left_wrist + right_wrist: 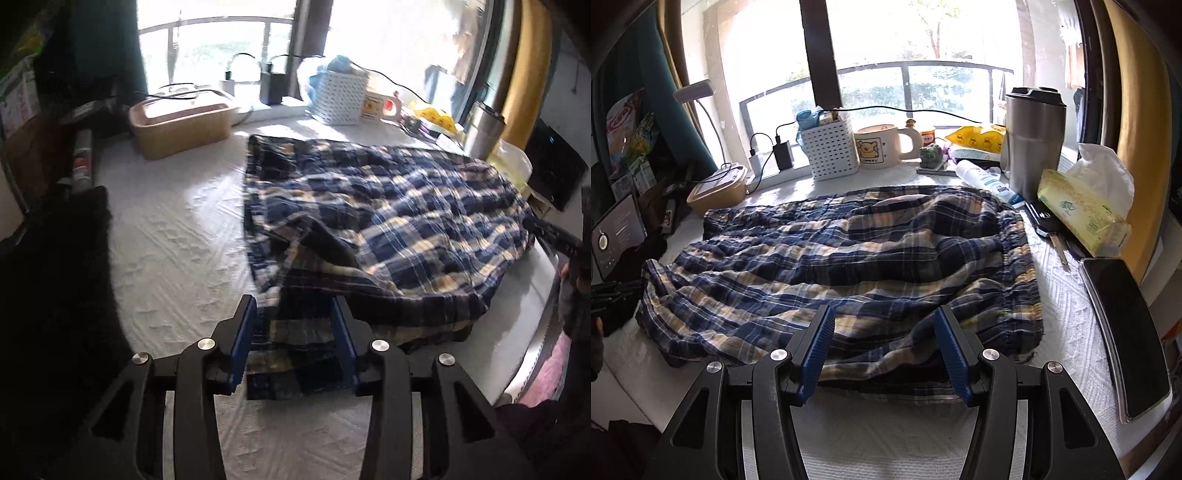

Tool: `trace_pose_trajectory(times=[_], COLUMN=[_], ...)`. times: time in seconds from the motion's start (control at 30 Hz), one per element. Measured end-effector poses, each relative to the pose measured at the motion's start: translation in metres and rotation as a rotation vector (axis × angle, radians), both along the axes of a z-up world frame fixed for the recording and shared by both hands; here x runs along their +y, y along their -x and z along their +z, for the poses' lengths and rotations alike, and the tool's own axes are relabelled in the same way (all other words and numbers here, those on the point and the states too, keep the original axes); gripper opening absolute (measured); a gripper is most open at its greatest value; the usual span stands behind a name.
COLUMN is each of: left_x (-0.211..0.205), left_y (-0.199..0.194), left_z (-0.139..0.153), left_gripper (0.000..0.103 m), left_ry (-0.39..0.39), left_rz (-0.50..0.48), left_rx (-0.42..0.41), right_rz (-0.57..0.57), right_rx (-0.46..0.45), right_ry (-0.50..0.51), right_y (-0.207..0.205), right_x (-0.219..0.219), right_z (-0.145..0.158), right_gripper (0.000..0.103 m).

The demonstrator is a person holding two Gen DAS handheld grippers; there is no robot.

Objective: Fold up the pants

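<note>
L wrist view: left gripper (295,314) fingers parted, pads off the cloth; the plaid pants (369,221) have a folded corner lying between them on the white worktop (166,240).

R wrist view: right gripper (884,325) fingers released wide, gripping nothing; pants' (831,258) near hem between and just ahead, waistband to the right.
</note>
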State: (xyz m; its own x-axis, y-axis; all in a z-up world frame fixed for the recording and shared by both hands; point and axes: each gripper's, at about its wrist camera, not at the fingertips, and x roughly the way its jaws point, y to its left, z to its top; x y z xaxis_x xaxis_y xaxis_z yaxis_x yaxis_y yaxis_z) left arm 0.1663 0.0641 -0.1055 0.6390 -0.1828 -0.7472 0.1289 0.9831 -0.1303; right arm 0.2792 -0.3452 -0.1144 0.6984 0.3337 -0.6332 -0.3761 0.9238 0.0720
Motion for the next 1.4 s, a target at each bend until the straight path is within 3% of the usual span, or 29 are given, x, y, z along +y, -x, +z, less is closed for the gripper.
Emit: trace_pose_trajectory(times=[0.07,0.1,0.13,0.17,0.5,0.67,0.73,0.87,1.0,1.17,1.4], left_x=[-0.006,-0.008,-0.009,-0.008,0.014,0.027,0.028,0.033,0.046,0.043,-0.019], left_y=[0.000,-0.001,-0.002,-0.003,0.040,0.050,0.047,0.029,0.017,-0.025,-0.118], left_z=[-0.003,-0.005,-0.007,-0.008,0.033,0.021,0.011,-0.009,0.016,0.061,0.054], left_gripper=[0.037,0.015,0.004,0.000,0.000,0.000,0.000,0.006,0.047,0.052,0.053], left_ry=[-0.001,-0.001,-0.002,0.000,0.120,0.135,0.107,0.044,-0.051,-0.117,-0.120], left_rz=[-0.028,-0.031,-0.031,-0.028,-0.013,0.051,0.059,0.062,0.102,0.047,-0.195], left_rx=[-0.013,-0.012,-0.002,0.005,-0.038,0.014,0.038,0.121,0.055,-0.065,-0.047], right_rz=[0.007,0.008,0.007,0.004,-0.014,-0.001,0.007,0.030,0.026,0.013,0.020], right_rx=[-0.004,-0.005,-0.007,-0.008,-0.015,-0.011,-0.008,0.012,0.032,0.030,0.014], right_ry=[0.004,0.006,0.008,0.009,0.011,0.010,0.008,0.017,0.022,0.012,0.033], right_y=[0.001,0.002,0.002,0.002,0.004,0.001,-0.001,-0.005,-0.008,-0.014,-0.042], right_x=[0.002,0.003,0.003,0.003,-0.001,0.002,0.005,0.010,0.009,0.006,0.009], right_z=[0.002,0.002,0.003,0.004,0.008,0.006,0.005,0.000,-0.007,-0.008,0.007], right_gripper=[0.059,0.059,0.059,0.059,0.059,0.059,0.059,0.059,0.059,0.059,0.059])
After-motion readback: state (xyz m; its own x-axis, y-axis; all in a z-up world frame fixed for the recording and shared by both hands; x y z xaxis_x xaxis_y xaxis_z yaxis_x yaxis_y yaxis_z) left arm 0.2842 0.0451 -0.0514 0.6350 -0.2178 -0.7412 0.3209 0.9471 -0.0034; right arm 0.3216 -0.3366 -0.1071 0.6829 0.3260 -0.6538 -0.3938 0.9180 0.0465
